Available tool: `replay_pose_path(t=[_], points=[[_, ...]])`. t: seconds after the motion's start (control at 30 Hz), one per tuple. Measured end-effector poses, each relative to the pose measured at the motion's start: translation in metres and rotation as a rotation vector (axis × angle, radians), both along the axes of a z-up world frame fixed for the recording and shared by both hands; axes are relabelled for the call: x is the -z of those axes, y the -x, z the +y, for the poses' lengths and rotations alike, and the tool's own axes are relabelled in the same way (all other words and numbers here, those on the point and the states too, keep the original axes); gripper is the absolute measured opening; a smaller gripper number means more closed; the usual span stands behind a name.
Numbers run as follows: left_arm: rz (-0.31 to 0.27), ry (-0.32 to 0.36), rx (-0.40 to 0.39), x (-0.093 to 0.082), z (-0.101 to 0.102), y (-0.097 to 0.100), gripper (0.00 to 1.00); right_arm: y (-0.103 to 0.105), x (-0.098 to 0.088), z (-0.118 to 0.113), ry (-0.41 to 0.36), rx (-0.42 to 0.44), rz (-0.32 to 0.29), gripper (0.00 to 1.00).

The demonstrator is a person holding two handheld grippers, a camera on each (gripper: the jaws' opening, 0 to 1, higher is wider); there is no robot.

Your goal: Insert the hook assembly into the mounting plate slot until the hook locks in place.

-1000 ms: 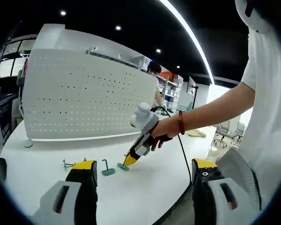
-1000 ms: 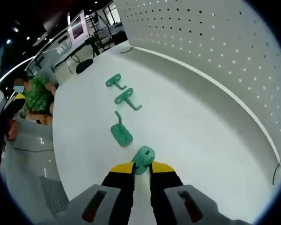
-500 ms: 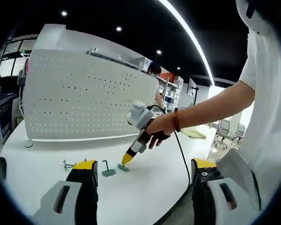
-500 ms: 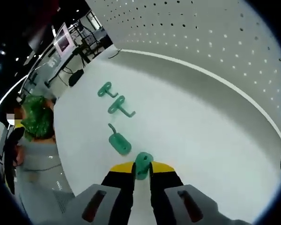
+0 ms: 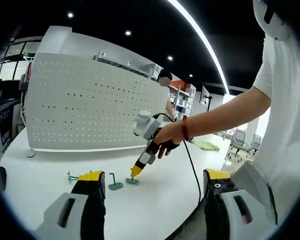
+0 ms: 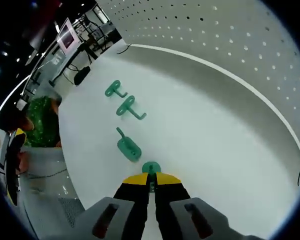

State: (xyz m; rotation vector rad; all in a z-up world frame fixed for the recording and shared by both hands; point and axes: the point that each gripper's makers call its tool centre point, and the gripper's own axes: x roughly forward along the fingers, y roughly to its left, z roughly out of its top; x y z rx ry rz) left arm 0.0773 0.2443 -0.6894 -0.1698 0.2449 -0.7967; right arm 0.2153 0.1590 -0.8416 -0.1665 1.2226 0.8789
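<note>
This is an open-plan office or lab floor, not a home. A dark ceiling (image 5: 140, 20) carries recessed spotlights and one long strip light (image 5: 202, 37). A broad white worktable (image 6: 200, 135) backs onto a white pegboard panel (image 5: 85, 105). Beyond it stand shelving racks (image 5: 182, 100), wheeled office chairs (image 5: 236, 147) and, off to the side, desks with monitors (image 6: 66, 36).
</note>
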Motion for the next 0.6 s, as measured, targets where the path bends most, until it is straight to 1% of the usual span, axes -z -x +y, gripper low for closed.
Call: replay_pose_path(t=[0.3,0.6], points=[[0.003,-0.011,0.014,0.001,-0.003,0.002,0.82,-0.008,-0.014,-0.002,-0.031,0.013,-0.076,0.02],[-0.002,-0.02,0.027,0.0,-0.006,0.004,0.83,-0.017,-0.031,-0.003,-0.058,0.046,-0.177,0.02]])
